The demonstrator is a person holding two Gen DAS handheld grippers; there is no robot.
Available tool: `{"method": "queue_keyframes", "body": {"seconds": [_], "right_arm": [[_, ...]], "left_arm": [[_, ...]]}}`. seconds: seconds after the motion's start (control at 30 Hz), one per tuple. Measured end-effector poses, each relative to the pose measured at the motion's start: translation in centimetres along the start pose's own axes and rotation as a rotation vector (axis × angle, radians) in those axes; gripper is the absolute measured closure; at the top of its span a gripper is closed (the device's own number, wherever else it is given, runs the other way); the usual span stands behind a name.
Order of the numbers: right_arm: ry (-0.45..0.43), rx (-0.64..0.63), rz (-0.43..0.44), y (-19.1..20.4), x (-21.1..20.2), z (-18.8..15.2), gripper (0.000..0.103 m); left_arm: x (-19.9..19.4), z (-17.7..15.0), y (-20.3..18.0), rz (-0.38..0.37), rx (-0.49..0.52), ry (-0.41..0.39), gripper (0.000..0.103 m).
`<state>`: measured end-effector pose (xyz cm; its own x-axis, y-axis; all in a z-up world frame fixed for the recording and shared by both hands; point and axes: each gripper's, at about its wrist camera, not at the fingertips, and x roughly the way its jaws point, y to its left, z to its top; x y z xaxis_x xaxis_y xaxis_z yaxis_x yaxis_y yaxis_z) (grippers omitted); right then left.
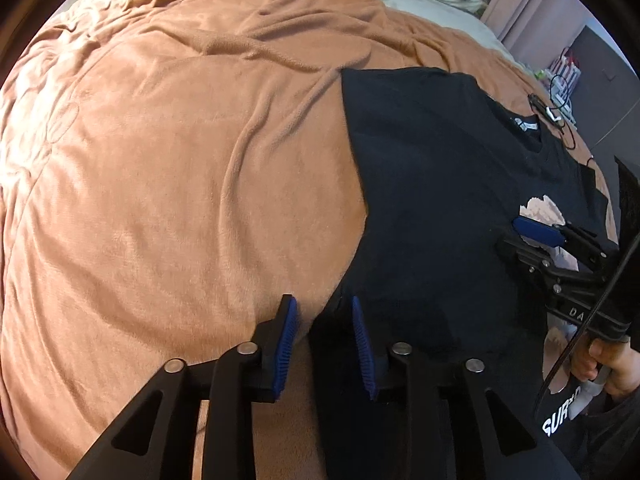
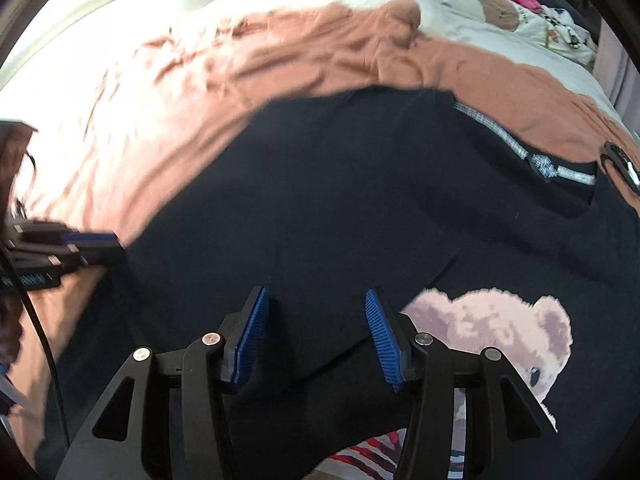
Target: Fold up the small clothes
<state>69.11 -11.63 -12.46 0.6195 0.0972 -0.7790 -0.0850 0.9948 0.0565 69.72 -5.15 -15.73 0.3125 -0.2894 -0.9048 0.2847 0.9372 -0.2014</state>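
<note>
A black T-shirt (image 1: 440, 200) with a teddy-bear print (image 2: 500, 328) lies flat on the bed, its collar and label toward the far right. One side panel is folded over the front, and its edge runs diagonally past the bear. My left gripper (image 1: 324, 320) is open at the shirt's near left corner; the dark hem lies between its blue pads, which do not press on it. My right gripper (image 2: 316, 320) is open just above the folded panel, with nothing pinched. The left wrist view shows that right gripper (image 1: 528, 240) over the bear print. The left gripper (image 2: 96, 246) appears blurred at the shirt's left edge.
An orange fleece blanket (image 1: 180, 180) covers the bed, rumpled toward the far side. A small black device with a cable (image 1: 548, 110) lies by the collar. A bear-print pillow (image 2: 500, 12) and clothes sit at the bed's far end. A person's hand (image 1: 612, 364) grips the right handle.
</note>
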Motion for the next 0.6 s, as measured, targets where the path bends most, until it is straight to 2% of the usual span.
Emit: {"method": "queue_keyframes", "body": {"seconds": [0.17,0.3,0.4,0.43,0.47,0.5,0.57,0.6], "right_arm": [[0.036,-0.022,0.003,-0.2,-1.2,-0.8,0.055],[0.026,-0.008,-0.014,-1.5,-3.7,-1.4,0.055],[0.014,0.039,-0.004,-3.3,-5.6,-1.7,0.055],[0.013,0.067,0.002,-4.2,-6.4,-2.0,0.055],[0.010,0.087,0.005,-4.8,-7.2,-2.4,0.052],[0.006,0.098,0.004,-5.3,-7.8,-2.7,0.044],[-0.010,0.127,-0.019,-6.8,-9.7,-3.4,0.029],[-0.020,0.138,-0.025,-7.5,-10.5,-3.8,0.024]], "left_arm": [[-0.8,-0.4,-0.3,0.026,0.002,0.010,0.068],[-2.3,-0.8,-1.6,0.034,0.025,0.000,0.068],[-3.6,-0.8,-2.9,0.032,0.036,-0.012,0.061],[-4.1,-0.7,-3.5,0.029,0.038,-0.021,0.055],[-4.5,-0.7,-4.1,0.027,0.041,-0.029,0.050],[-4.9,-0.7,-4.6,0.024,0.044,-0.036,0.047],[-5.7,-0.6,-6.1,0.020,0.058,-0.051,0.033],[-5.9,-0.5,-6.7,0.020,0.063,-0.058,0.030]]}}
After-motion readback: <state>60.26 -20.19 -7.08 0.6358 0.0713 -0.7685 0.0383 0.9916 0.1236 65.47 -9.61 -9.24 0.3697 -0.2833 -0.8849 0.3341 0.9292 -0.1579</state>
